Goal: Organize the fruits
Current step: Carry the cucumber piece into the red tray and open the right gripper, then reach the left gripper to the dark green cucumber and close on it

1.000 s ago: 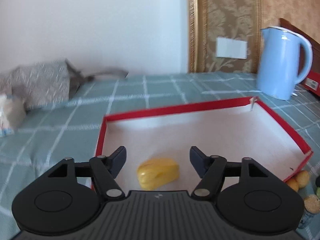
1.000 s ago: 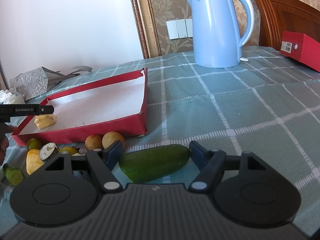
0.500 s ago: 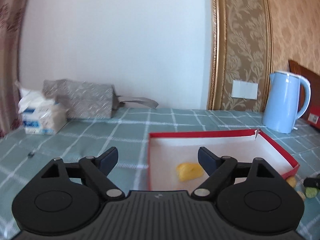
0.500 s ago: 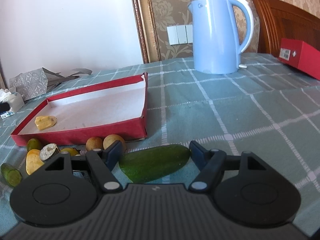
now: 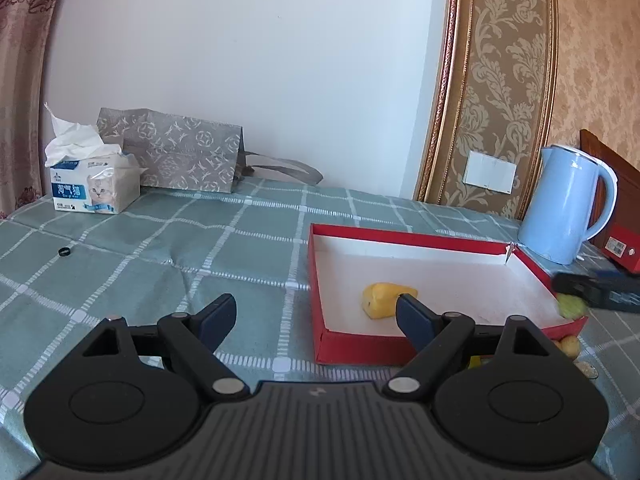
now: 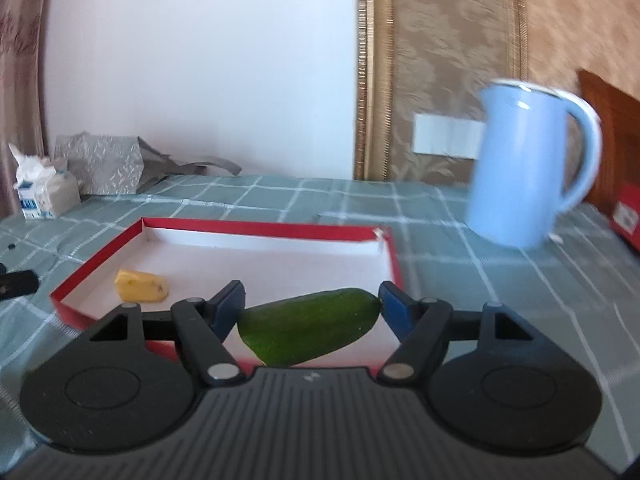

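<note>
My right claw (image 6: 311, 304) is clamped on the green cucumber (image 6: 308, 330), one finger pressed to each end, and it holds the piece lifted over the near edge of the red tray (image 6: 256, 227). My view from this side is smeared by motion blur, so I can't judge how high it hangs above the rim. The tray's white floor shows wide bare room from the middle to the far right corner; the only thing I see lying in it is a yellow fruit chunk (image 6: 141, 286) at the near left, well apart from the cucumber. Behind the tray's right corner stands the blue kettle (image 6: 524, 168), near but not touching the rim. My left claw (image 5: 316, 316) is spread wide and grips nothing; it sits low over the checked desk (image 5: 160, 256) at the tray's left side, with its right finger overlapping the near left corner in my view and the yellow chunk just beyond that fingertip. To the left, the cloth lies bare out to a tissue box (image 5: 94, 188) and a grey patterned bag (image 5: 180, 156) against the wall, with a small black ring (image 5: 65, 251) lying between. More small fruits (image 5: 570, 345) crowd against the tray's near right corner, outside it.
</note>
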Motion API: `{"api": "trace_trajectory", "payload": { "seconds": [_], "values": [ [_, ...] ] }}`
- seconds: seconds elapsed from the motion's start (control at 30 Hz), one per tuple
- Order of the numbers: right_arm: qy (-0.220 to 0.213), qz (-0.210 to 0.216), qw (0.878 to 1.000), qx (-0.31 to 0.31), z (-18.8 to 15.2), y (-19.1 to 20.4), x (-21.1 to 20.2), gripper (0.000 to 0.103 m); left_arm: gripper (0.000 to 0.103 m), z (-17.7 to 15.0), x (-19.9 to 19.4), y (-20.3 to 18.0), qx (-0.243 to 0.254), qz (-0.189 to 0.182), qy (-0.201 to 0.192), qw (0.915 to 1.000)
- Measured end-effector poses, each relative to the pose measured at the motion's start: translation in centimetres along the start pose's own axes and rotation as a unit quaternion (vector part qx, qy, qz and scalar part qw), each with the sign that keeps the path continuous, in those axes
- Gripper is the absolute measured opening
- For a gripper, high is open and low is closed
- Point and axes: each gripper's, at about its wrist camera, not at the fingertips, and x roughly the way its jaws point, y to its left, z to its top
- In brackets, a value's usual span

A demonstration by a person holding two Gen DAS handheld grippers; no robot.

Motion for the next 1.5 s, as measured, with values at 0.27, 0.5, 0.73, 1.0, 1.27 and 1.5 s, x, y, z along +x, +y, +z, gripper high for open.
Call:
{"api": "trace_trajectory", "payload": {
  "seconds": [0.27,0.5,0.73,1.0,1.27,1.5],
  "values": [
    [0.044,0.017,0.999,-0.028,1.0,3.3,6.3,0.072,0.087,-0.1,0.3,-0.1,0.004,-0.004,0.011,0.9999],
    [0.054,-0.002,0.998,-0.030,1.3,3.9,7.7,0.093,0.087,-0.4,0.6,-0.7,0.016,-0.007,0.020,0.9996],
    [-0.007,0.006,1.000,0.010,1.5,1.7,2.7,0.103,0.087,-0.5,0.5,-0.6,0.015,-0.011,0.021,0.9996],
    [-0.128,-0.001,0.992,0.013,-4.3,-2.8,-5.0,0.103,0.087,-1.1,0.2,-0.8,0.031,-0.026,0.033,0.9986],
    [-0.065,0.041,0.989,0.129,-5.8,-8.2,-4.2,0.103,0.087,-2.1,-0.8,-0.9,0.058,-0.056,0.040,0.9959],
    [-0.055,0.056,0.990,0.115,-6.5,-7.4,-4.0,0.103,0.087,-2.9,-1.7,-1.3,0.092,-0.087,0.034,0.9914]
  ]
}}
